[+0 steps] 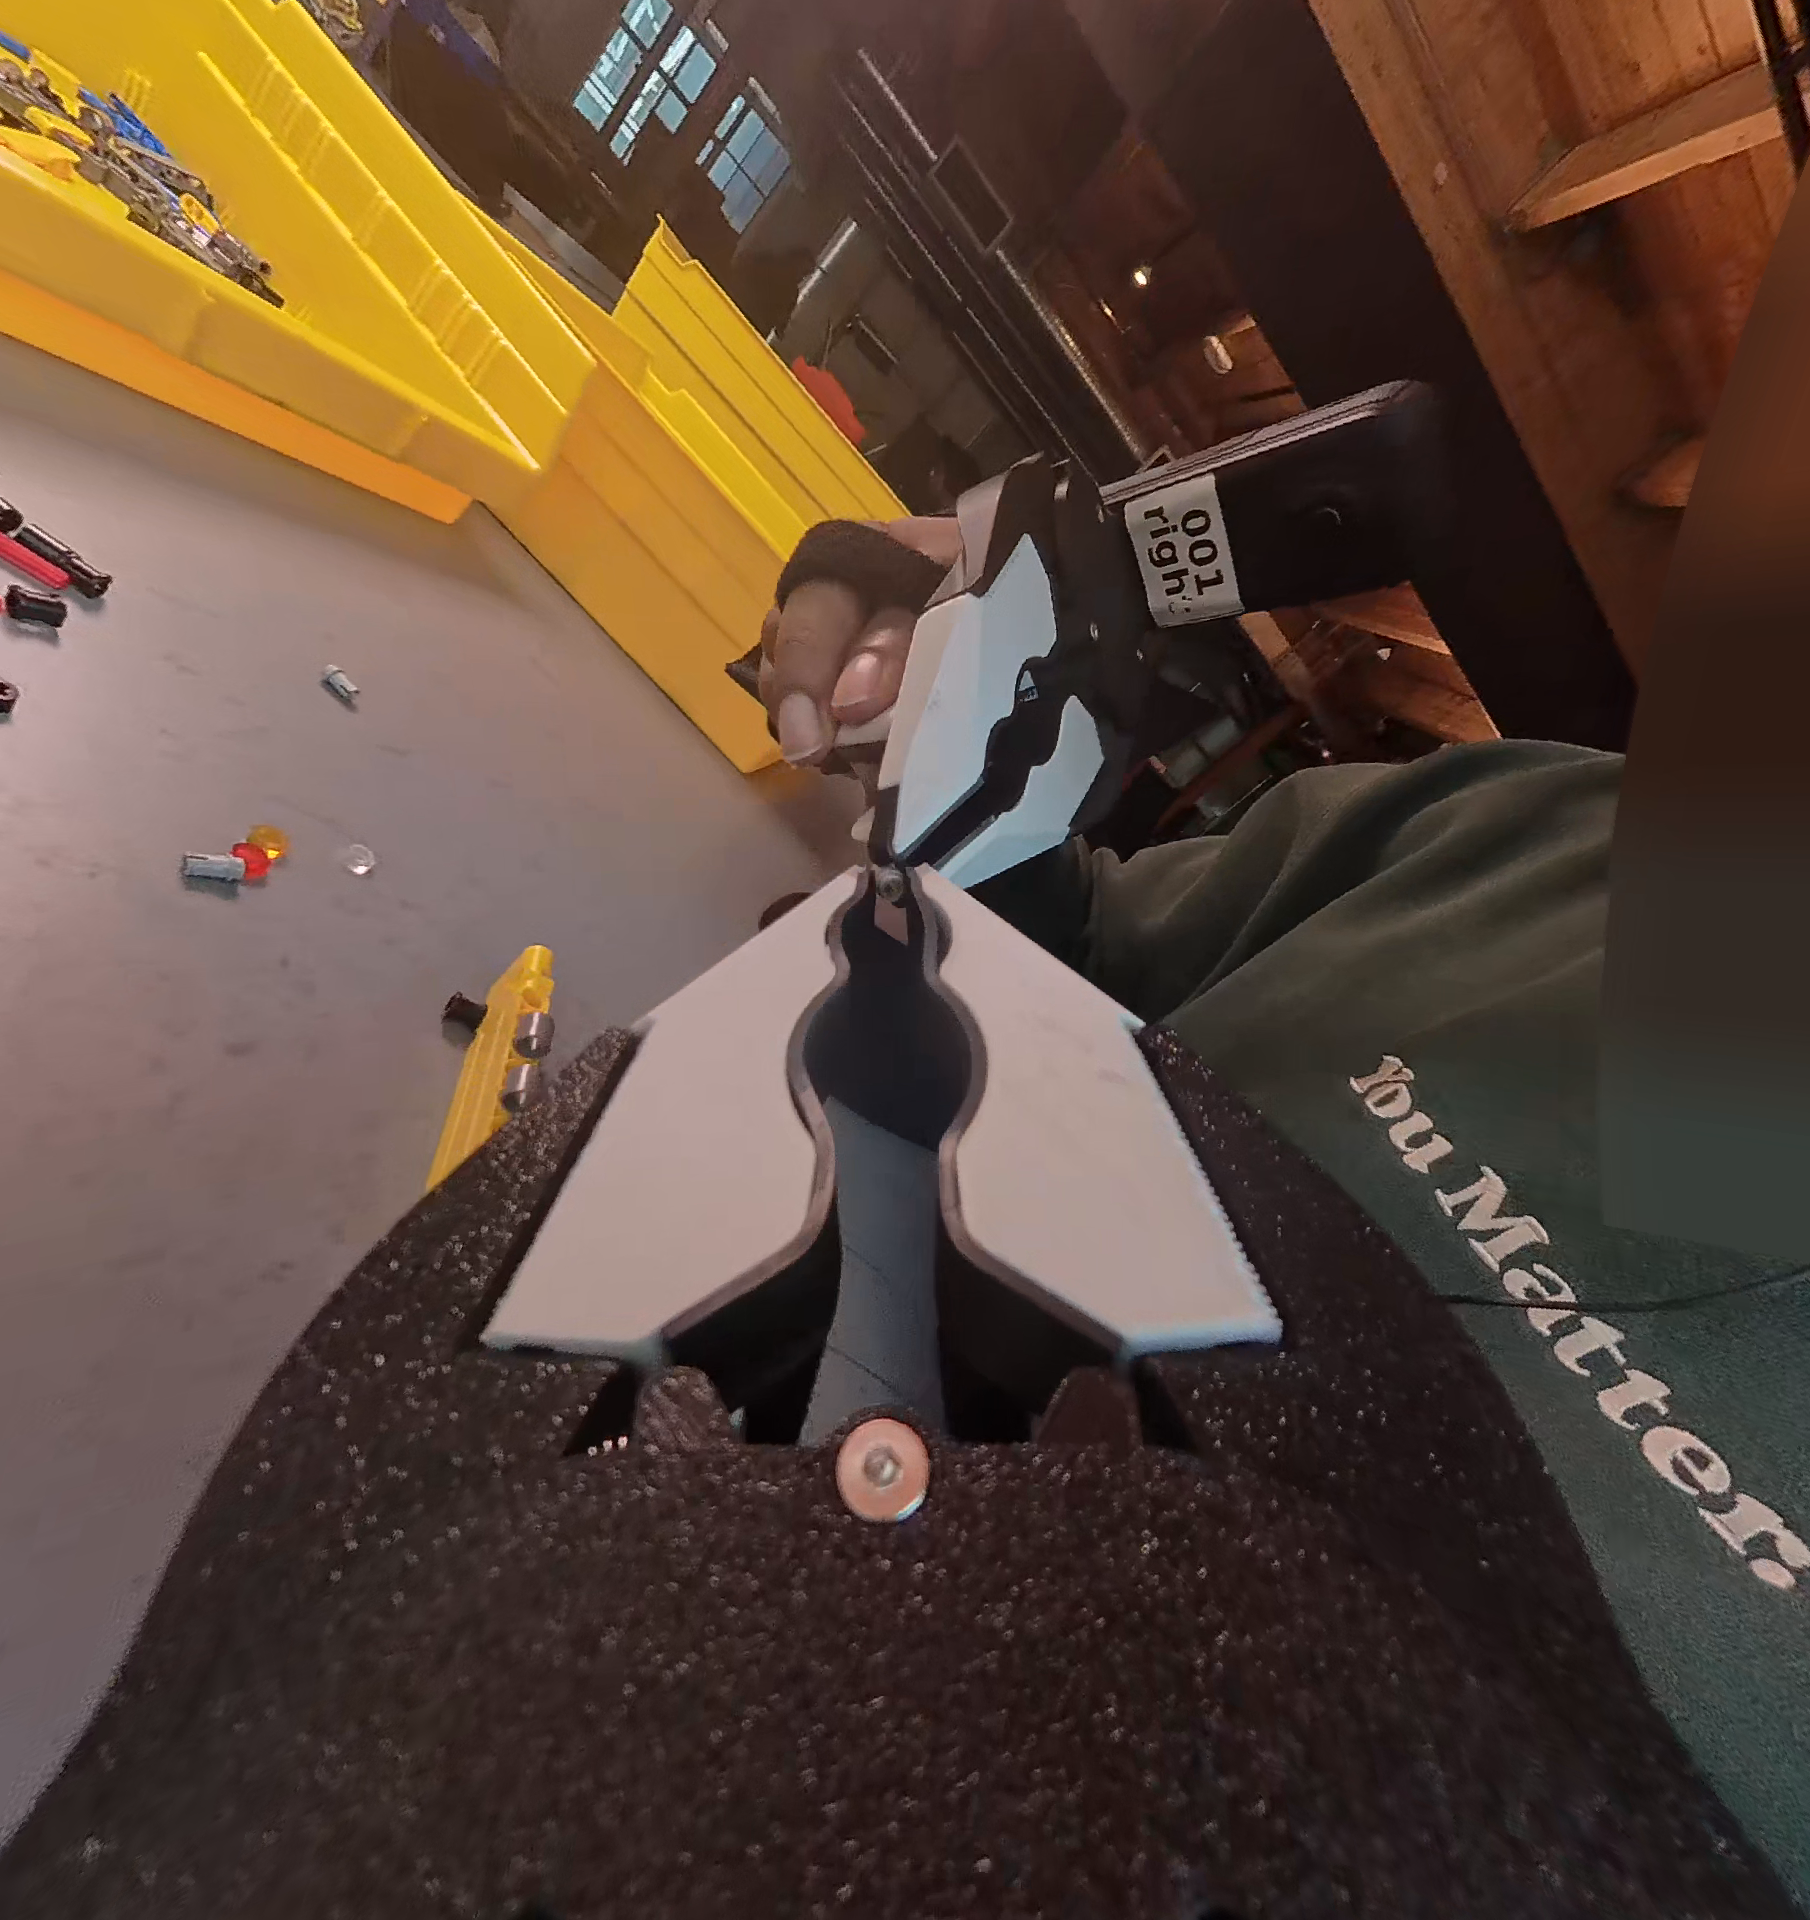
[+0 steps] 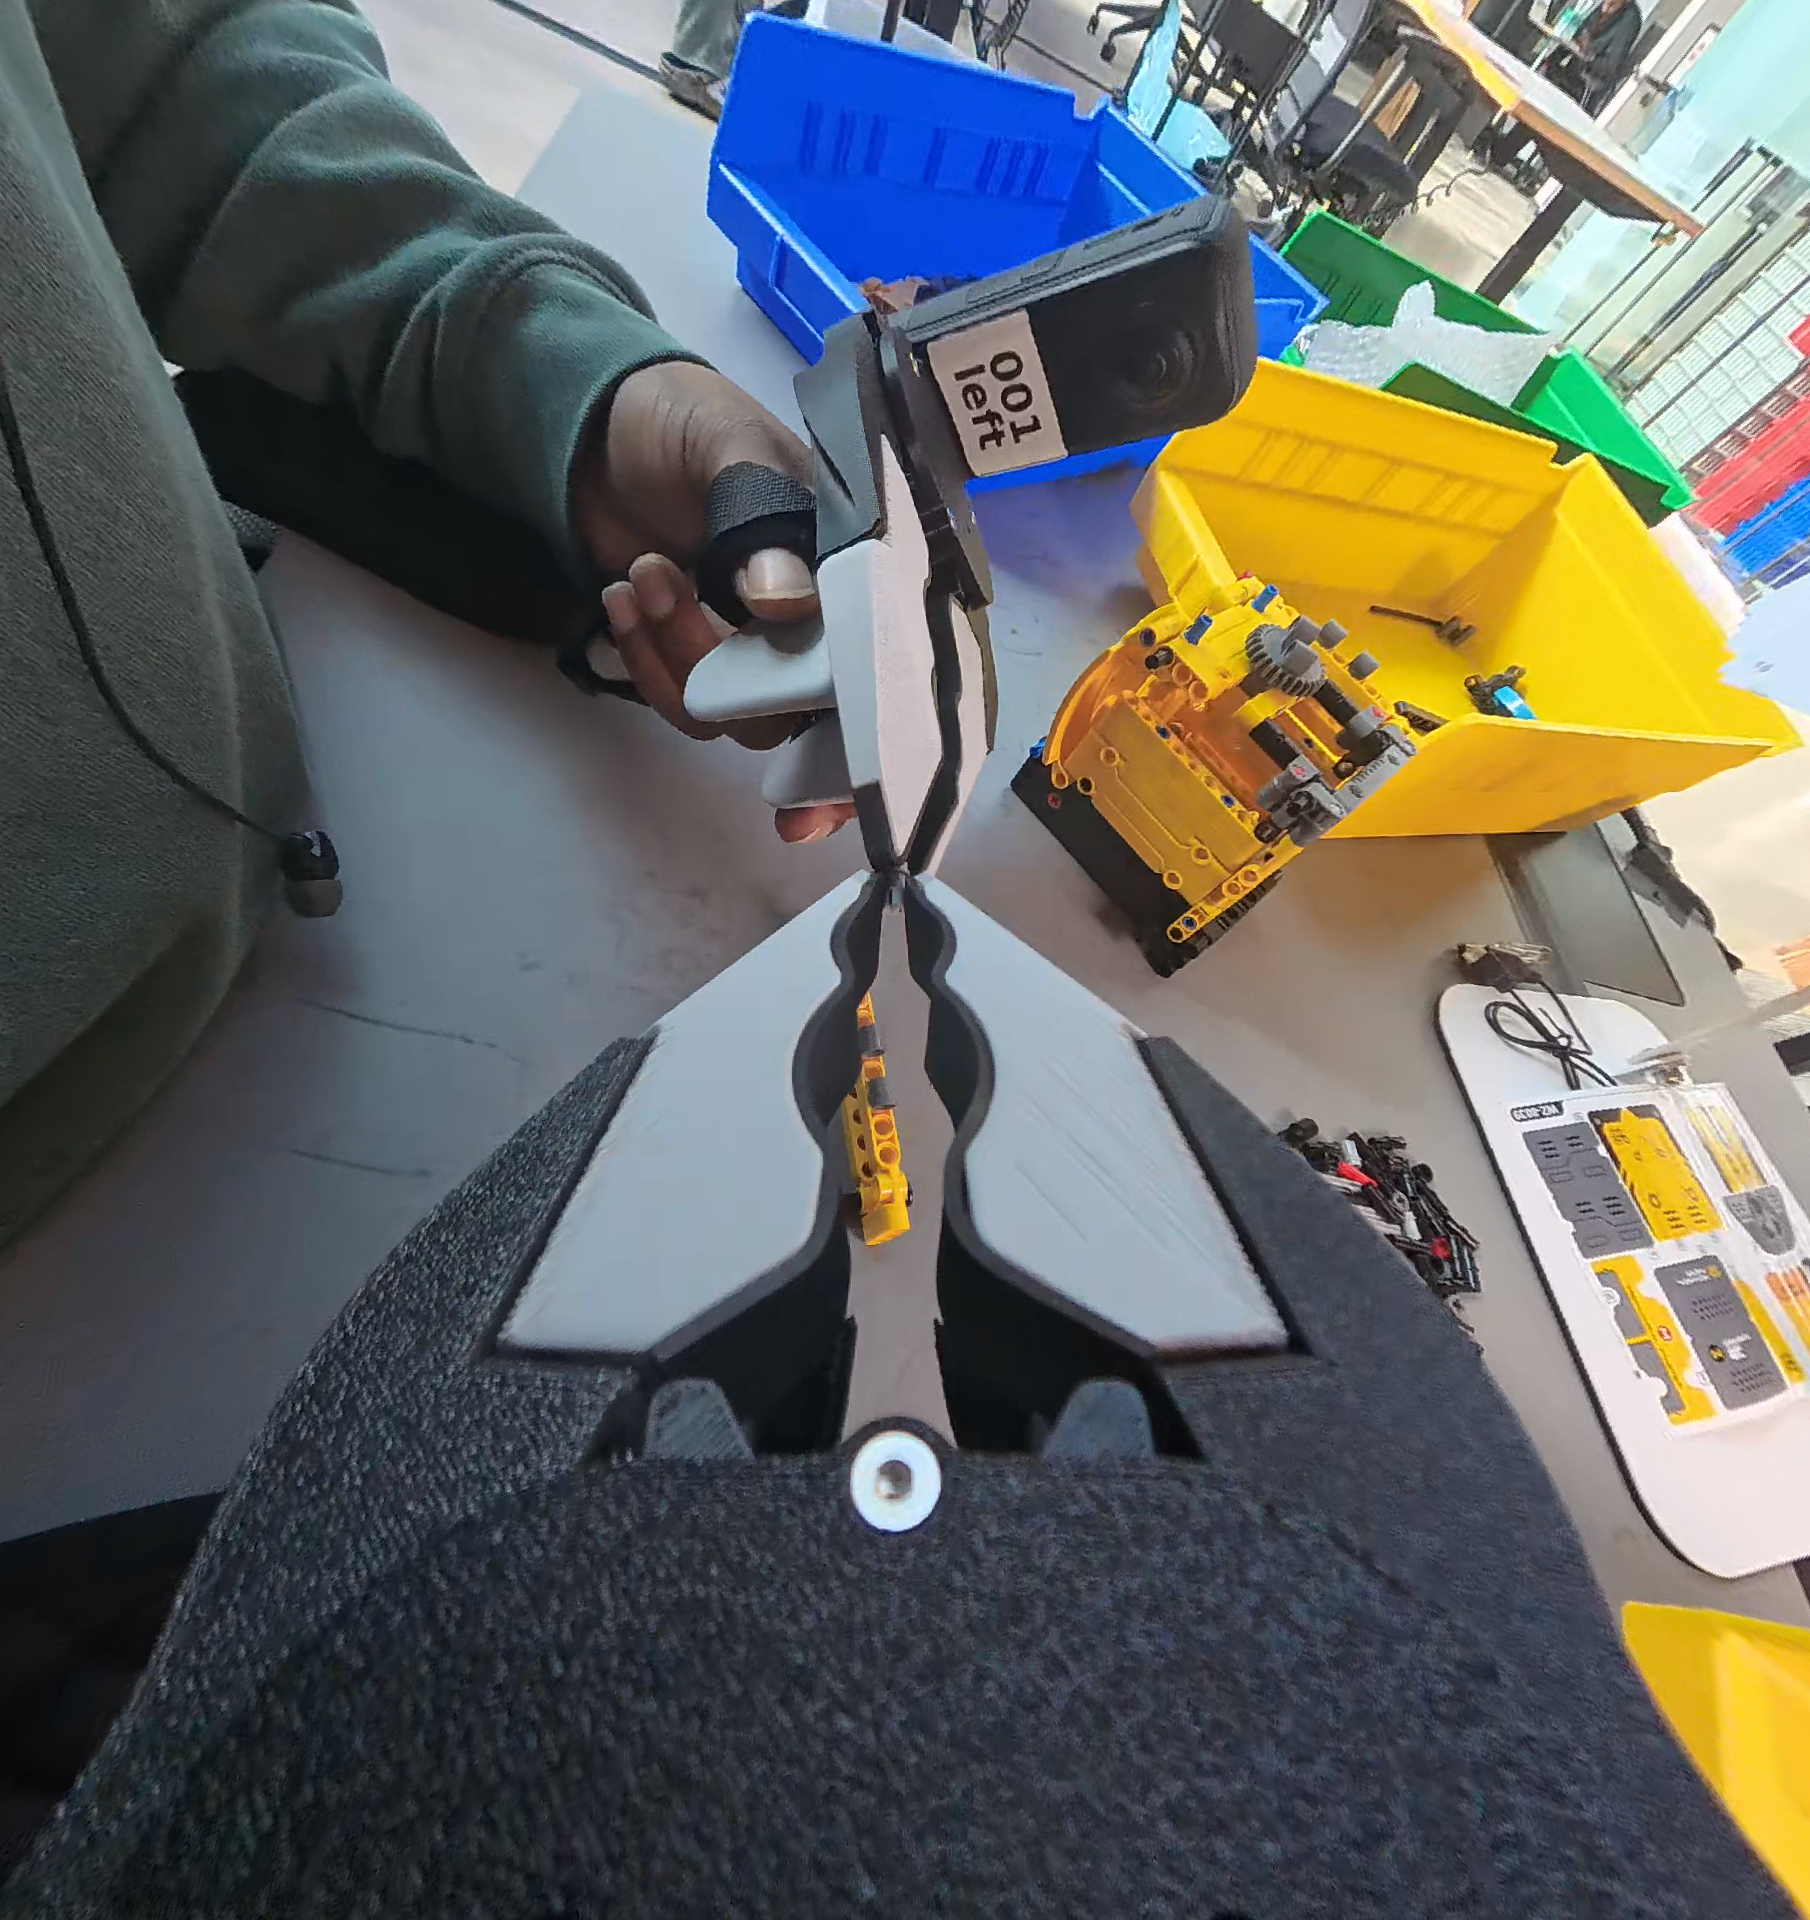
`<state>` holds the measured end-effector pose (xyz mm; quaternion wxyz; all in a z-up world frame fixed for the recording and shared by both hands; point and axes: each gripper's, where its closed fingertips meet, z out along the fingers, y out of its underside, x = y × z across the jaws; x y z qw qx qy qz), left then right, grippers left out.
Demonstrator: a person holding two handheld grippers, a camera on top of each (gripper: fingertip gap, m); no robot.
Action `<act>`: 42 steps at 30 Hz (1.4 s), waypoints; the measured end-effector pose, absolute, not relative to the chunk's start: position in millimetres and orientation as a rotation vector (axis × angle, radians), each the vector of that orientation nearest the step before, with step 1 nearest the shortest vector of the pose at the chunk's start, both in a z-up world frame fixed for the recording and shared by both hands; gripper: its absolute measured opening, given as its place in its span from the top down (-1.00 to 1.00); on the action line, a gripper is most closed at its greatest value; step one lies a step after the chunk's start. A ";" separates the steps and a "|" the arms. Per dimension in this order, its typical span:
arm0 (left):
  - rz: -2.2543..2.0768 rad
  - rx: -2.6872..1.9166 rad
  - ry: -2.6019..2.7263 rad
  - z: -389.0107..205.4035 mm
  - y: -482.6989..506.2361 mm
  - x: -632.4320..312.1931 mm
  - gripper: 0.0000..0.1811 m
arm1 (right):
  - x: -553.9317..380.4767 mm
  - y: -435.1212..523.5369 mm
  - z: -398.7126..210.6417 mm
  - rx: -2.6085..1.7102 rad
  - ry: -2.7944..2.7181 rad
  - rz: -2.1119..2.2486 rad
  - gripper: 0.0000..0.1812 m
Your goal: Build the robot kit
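Left wrist view: the left hand-held gripper (image 1: pixel 888 885) is closed tip to tip on a small dark grey pin (image 1: pixel 888 884), seen end-on, with the right hand-held gripper (image 1: pixel 885 847) meeting it from above — a yellow beam (image 1: pixel 496 1060) lies lengthwise on the grey counter (image 1: pixel 257 1039). Right wrist view: the right hand-held gripper (image 2: pixel 893 891), its fingers nearly together, and the left hand-held gripper (image 2: pixel 893 860) pinch the same piece, too small to tell its axis — a yellow brick vehicle (image 2: pixel 1213 769) stands beside a yellow bin (image 2: pixel 1452 520).

Grey table (image 2: pixel 527 997) bears yellow bins (image 2: pixel 1452 582) (a blue bin (image 2: pixel 880 177) too), loose pegs (image 1: pixel 18 582)
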<state>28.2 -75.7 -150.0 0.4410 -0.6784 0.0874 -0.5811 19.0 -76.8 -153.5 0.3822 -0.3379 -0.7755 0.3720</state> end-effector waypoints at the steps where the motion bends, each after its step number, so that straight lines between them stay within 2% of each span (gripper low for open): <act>1: -1.462 -1.673 0.214 -148.4 -76.6 28.4 0.95 | 19.3 -77.6 -151.9 -0.854 -1.973 0.952 0.96; 12: -1.836 -1.450 0.143 -122.3 -89.4 29.4 0.95 | 22.7 -92.0 -124.5 -0.769 -1.865 1.130 0.96; 21: -1.915 -1.387 0.120 -116.3 -90.9 28.8 0.96 | 23.7 -91.9 -121.0 -0.757 -1.855 1.115 0.94; 38: -1.907 -1.414 0.103 -122.0 -88.0 30.6 0.95 | 22.9 -90.6 -127.3 -0.790 -1.908 1.098 0.95; 42: -1.595 -1.593 0.066 -145.2 -66.4 14.9 0.90 | 15.8 -63.6 -141.5 -0.938 -1.983 0.946 0.95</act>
